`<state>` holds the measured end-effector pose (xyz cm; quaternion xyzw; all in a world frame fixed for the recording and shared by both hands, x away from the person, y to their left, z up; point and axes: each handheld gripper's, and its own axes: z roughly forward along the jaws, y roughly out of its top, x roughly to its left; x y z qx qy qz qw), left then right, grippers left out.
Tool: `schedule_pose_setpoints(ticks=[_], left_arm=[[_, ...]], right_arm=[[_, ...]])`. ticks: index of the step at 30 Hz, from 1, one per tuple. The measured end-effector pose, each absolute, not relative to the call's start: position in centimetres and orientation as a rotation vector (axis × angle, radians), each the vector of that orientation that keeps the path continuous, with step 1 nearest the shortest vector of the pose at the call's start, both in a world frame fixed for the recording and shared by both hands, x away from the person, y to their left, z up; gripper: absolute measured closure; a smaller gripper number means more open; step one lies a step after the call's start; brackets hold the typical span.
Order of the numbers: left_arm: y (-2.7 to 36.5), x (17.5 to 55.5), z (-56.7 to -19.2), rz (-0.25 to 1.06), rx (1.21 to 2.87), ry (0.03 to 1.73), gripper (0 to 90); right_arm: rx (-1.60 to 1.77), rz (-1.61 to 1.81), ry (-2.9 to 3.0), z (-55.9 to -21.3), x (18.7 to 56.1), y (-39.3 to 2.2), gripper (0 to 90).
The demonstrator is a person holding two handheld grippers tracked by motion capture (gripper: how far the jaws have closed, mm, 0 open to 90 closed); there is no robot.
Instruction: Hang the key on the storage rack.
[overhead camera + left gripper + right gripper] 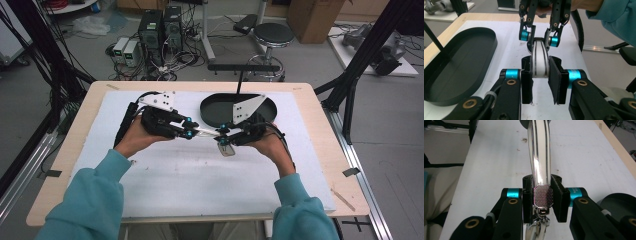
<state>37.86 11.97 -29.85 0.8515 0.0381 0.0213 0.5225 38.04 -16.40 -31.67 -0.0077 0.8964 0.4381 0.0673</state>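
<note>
A shiny chrome tool (pixel 207 132) with a curved, grooved handle is held level a little above the white mat, between my two grippers. My left gripper (pixel 187 131) is shut on one end of the handle (pixel 539 62), its pads (pixel 555 80) pressing on both sides. My right gripper (pixel 222 136) is shut on the other end, just behind a small eight-sided textured face (pixel 543 196). Small metal parts hang below that face, and the handle (pixel 540 157) runs away from the camera. In the left gripper view the right gripper (pixel 539 40) faces mine from the far end of the tool.
An empty black oval tray (pixel 215 107) lies on the white mat (pixel 190 180) just beyond the right gripper, also visible as a tray (pixel 456 65) and tray (pixel 619 200). The mat covers a wooden table (pixel 80 130). Black frame posts stand at both sides.
</note>
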Motion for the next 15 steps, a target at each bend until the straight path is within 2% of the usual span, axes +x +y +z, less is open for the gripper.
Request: schedule_pose_setpoints(ticks=[6,8,10,12,15], left_arm=[[12.2,37.7,-29.8,0.055,2.02,0.071,72.0],[12.3,37.7,-30.0,0.042,1.993,0.071,61.9],[12.4,37.4,-30.4,0.104,1.978,0.104,39.9],[12.7,37.2,-30.8,0.113,1.968,0.154,22.5],[13.7,36.9,-31.3,0.159,1.945,0.254,10.3]], right_arm=[[-0.025,1.342,2.697,-31.6,37.9,-16.4,74.3],[-0.006,1.344,2.695,-31.7,37.9,-16.5,74.3],[0.011,1.353,2.695,-31.8,37.9,-16.7,74.3],[0.036,1.378,2.672,-31.8,38.0,-17.1,74.3],[0.097,1.398,2.658,-32.0,38.0,-17.7,74.3]])
